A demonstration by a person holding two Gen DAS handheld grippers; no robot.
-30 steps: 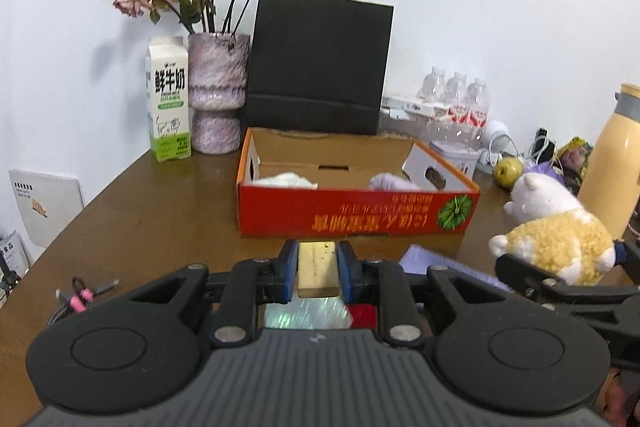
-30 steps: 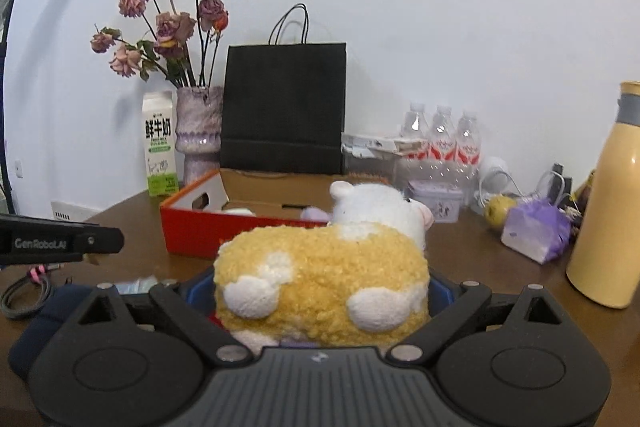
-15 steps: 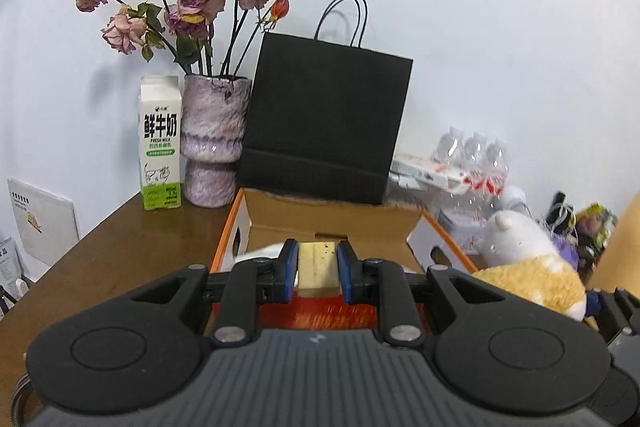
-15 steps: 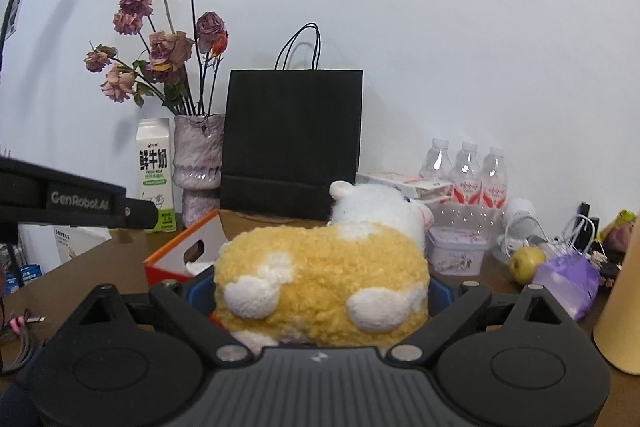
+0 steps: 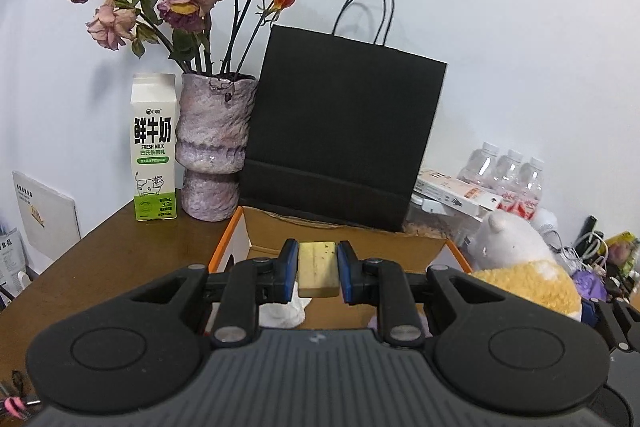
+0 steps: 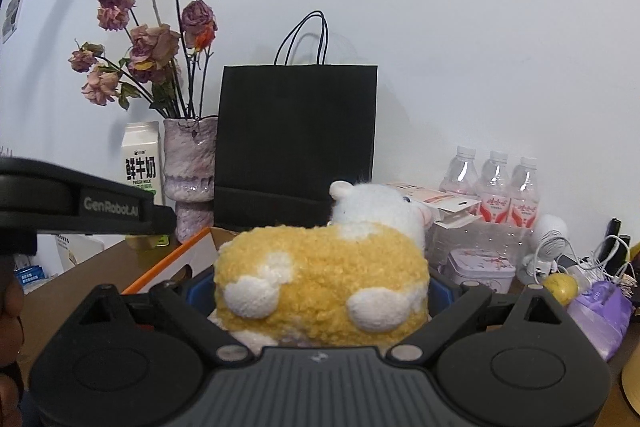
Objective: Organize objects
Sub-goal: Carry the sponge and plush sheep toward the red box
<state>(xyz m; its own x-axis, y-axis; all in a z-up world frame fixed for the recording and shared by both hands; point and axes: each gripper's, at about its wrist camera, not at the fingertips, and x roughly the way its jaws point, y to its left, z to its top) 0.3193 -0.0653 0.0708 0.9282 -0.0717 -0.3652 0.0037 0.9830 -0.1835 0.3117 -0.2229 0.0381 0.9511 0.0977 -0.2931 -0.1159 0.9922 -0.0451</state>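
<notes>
Now both loaded claws hang above box [image 5: 438,251] rim

A brown wooden table [image 5: 104,259] carries everything. At its far edge, toward eleven o'clock, a milk carton [image 5: 154,147] stands just beside a purple vase [image 5: 214,147] of dried roses. At twelve o'clock a black paper bag [image 5: 340,131] stands upright, with an open orange box [image 5: 234,227] in front of it. Toward two o'clock stand three water bottles [image 6: 496,187], a small tin [image 6: 480,267], a yellow fruit [image 6: 560,287] and tangled cables [image 6: 600,255].
</notes>
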